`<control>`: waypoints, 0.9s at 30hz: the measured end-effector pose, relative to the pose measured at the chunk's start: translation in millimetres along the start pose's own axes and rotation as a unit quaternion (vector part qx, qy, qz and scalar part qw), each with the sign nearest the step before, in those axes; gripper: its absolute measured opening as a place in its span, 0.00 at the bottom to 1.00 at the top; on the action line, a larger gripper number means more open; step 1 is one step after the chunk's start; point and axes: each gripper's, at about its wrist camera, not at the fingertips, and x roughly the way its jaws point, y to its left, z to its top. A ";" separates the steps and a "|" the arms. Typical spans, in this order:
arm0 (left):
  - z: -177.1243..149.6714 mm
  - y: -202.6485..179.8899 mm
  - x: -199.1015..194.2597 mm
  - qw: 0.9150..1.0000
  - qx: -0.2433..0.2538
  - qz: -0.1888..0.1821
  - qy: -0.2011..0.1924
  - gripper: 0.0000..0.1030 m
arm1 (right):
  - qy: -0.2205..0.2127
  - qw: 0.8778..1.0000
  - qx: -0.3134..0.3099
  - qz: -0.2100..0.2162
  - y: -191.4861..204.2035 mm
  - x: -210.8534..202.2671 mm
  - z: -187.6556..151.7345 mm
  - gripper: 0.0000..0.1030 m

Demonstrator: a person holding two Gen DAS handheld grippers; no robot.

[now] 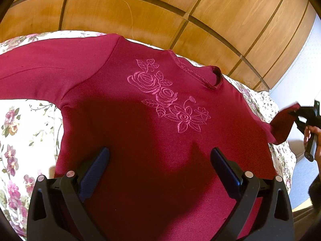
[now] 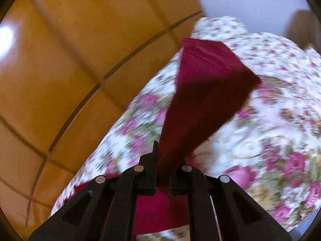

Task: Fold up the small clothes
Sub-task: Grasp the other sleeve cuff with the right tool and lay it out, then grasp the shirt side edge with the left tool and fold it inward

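A dark red long-sleeved top [image 1: 124, 116] with pink embroidered roses [image 1: 166, 94] lies flat, front up, on a floral bedspread [image 1: 22, 132]. Its one sleeve [image 1: 40, 74] is spread out to the left. My left gripper [image 1: 160, 156] is open and empty, hovering over the top's lower body. My right gripper [image 1: 297, 114] is at the far right, shut on the other sleeve [image 1: 282, 124] and holding it lifted off the bed. In the right wrist view the gripper [image 2: 162, 172] is shut on that sleeve [image 2: 202, 92], which hangs away from the fingers; the view is blurred.
A wooden panelled wardrobe [image 1: 152, 10] stands behind the bed, also in the right wrist view [image 2: 66, 66]. A pale wall [image 1: 301, 64] is at the right. The floral bedspread [image 2: 270, 132] surrounds the top on all sides.
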 end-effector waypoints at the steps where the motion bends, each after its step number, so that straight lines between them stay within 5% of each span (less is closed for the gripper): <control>1: 0.0 0.0 0.0 1.000 0.000 0.000 0.000 0.96 | 0.007 1.000 -0.014 0.011 12.8 3.7 -6.6 0.06; 6: 0.2 0.1 0.0 1.000 -0.001 -0.002 -0.001 0.96 | 0.046 0.990 -0.107 0.081 86.6 18.8 -46.6 0.07; 13: 0.4 1.4 0.0 1.000 -0.004 -0.006 -0.002 0.96 | 0.127 0.958 -0.209 0.152 159.4 49.4 -126.1 0.12; 16: 0.1 1.5 -0.3 1.000 -0.005 -0.008 -0.003 0.96 | 0.161 0.946 -0.231 0.157 168.9 65.1 -161.2 0.35; 17: 0.2 1.5 -0.3 1.000 -0.005 -0.008 -0.003 0.96 | 0.172 0.942 -0.245 0.151 171.8 69.8 -172.0 0.63; 18: 0.6 1.5 0.2 1.000 -0.006 -0.008 -0.003 0.96 | 0.181 0.938 -0.259 0.145 174.9 73.6 -181.9 0.79; 21: 0.5 2.0 0.3 1.000 -0.007 -0.009 -0.002 0.96 | 0.219 0.921 -0.297 0.124 178.4 78.6 -199.4 0.82; 27: 17.2 -6.6 -5.7 0.999 -0.033 -0.032 0.026 0.95 | 0.160 0.952 -0.209 0.154 137.6 33.0 -137.5 0.94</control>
